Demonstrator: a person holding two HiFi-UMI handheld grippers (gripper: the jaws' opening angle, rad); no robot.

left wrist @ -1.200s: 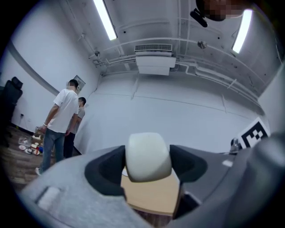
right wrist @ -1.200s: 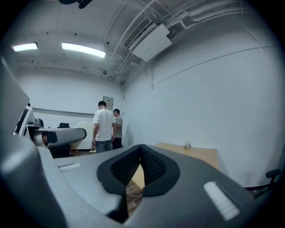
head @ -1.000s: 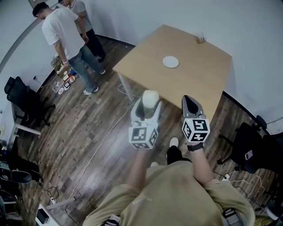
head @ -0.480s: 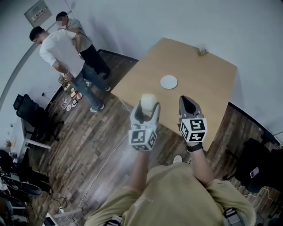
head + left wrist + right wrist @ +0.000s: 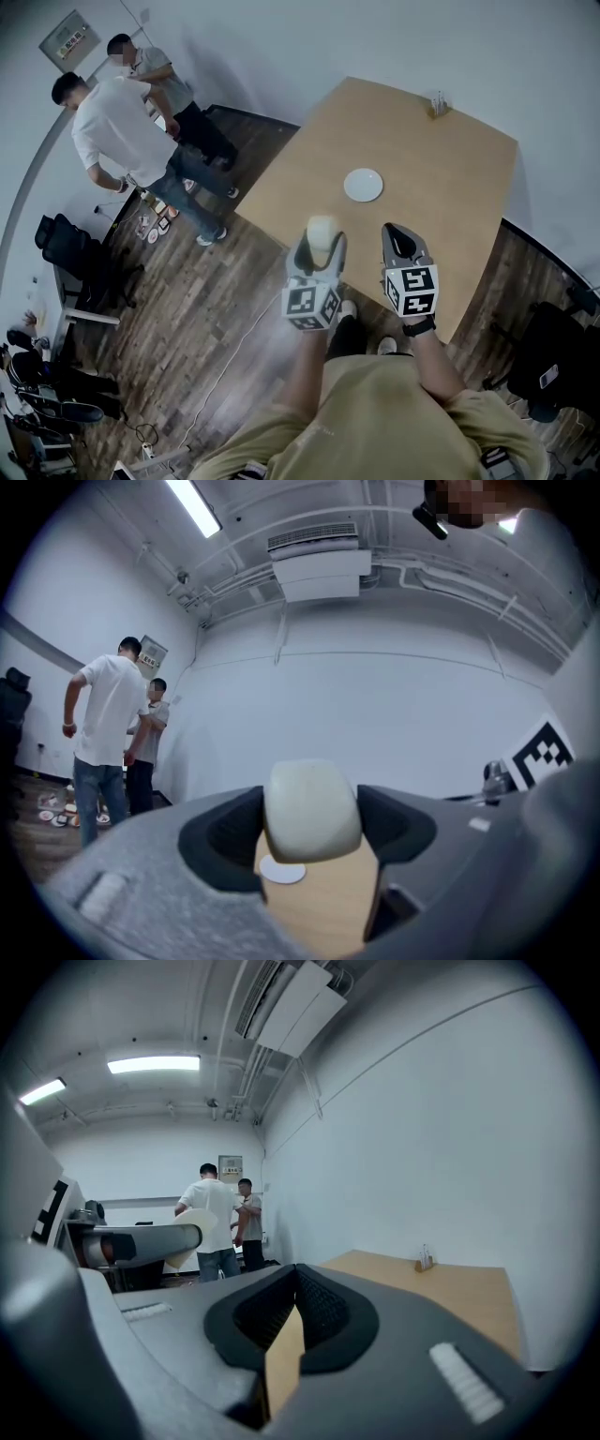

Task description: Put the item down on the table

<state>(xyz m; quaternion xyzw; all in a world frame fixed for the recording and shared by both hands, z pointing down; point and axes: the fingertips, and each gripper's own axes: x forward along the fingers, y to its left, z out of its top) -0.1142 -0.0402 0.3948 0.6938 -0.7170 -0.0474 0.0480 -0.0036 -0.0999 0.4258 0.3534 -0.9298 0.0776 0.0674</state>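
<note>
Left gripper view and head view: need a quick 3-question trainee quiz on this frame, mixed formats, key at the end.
1. True or false: the right gripper has its jaws together with nothing between them.
2. What does the left gripper hold? A) a pale rounded item B) a red mug C) nothing
3. Fill in: the white plate lies on the wooden ____.
Key: 1 true; 2 A; 3 table.
</note>
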